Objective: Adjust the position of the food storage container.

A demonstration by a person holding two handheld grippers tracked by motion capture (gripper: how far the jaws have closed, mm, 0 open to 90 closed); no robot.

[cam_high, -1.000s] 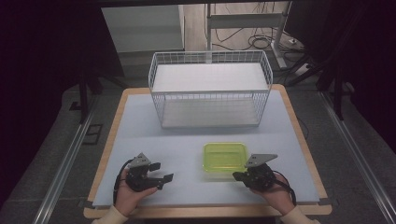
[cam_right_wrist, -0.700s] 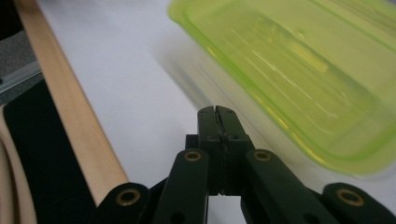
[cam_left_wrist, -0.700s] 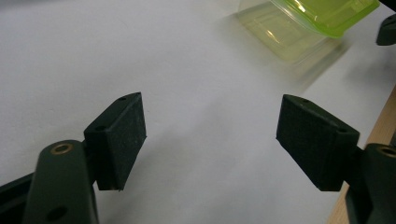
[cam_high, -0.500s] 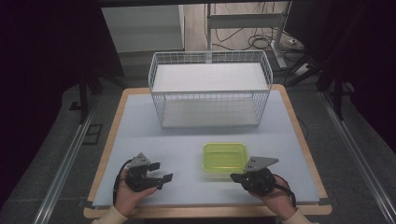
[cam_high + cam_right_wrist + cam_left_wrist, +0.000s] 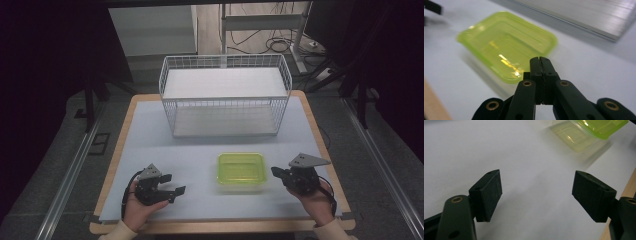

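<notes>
Yellow-green translucent plastic container (image 5: 240,169) lies on the white table mat (image 5: 200,145), near of the white wire basket (image 5: 225,95). Right gripper (image 5: 276,172), jaws pressed together and empty, sits just right of it; left gripper (image 5: 176,184), jaws wide apart, rests well left.

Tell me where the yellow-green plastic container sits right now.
In the high view, the yellow-green plastic container sits on the table's near half, right of centre, in front of the white wire basket, nearer the right gripper.
</notes>
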